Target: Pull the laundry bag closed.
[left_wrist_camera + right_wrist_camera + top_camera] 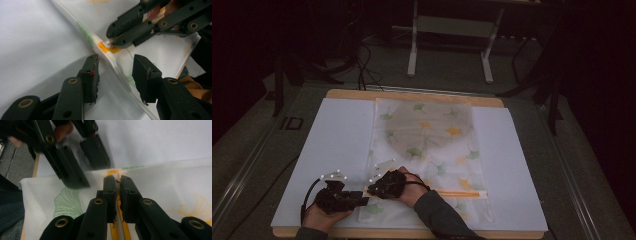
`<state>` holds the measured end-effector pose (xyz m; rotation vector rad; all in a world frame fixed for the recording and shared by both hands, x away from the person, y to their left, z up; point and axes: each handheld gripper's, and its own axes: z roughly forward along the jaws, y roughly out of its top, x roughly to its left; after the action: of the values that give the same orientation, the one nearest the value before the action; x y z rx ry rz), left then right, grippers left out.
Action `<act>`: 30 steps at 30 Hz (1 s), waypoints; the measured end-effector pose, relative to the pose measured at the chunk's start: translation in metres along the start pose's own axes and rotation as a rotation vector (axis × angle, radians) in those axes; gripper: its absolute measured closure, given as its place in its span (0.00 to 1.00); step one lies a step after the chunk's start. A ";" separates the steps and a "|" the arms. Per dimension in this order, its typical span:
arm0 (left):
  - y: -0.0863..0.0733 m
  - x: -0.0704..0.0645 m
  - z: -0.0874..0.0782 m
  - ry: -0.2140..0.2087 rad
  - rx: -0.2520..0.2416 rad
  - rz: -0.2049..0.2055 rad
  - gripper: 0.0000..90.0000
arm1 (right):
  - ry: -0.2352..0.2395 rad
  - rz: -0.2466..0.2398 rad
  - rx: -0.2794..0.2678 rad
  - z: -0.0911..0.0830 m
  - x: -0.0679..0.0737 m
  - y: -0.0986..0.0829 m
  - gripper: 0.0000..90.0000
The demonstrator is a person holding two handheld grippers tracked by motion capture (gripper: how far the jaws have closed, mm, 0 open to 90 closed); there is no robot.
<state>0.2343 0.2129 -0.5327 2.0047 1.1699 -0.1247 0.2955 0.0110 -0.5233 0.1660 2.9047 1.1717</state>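
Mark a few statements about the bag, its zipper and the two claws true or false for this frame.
1. The right claw is closed on the orange zipper. True.
2. The left claw is clamped shut on the bag edge. False: its jaws stand open astride the edge of the mesh bag.
3. The bag lies on a white sheet. True.
4. The bag is plain white. False: it carries green and yellow leaf prints.

We see a white sheet (337,145) covering a wooden table (357,94), and a pale metal frame (452,30) standing on the floor behind it
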 end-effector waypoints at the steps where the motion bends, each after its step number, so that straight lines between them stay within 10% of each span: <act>1: 0.000 0.001 0.001 -0.006 0.002 0.000 0.64 | -0.004 0.000 -0.001 -0.001 0.000 0.000 0.93; 30: 0.007 0.017 0.017 -0.137 0.036 -0.102 0.88 | 0.004 -0.023 -0.013 -0.008 0.002 0.008 0.93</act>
<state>0.2541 0.2115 -0.5481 1.9350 1.1893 -0.3322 0.2940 0.0111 -0.5117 0.1300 2.8938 1.1890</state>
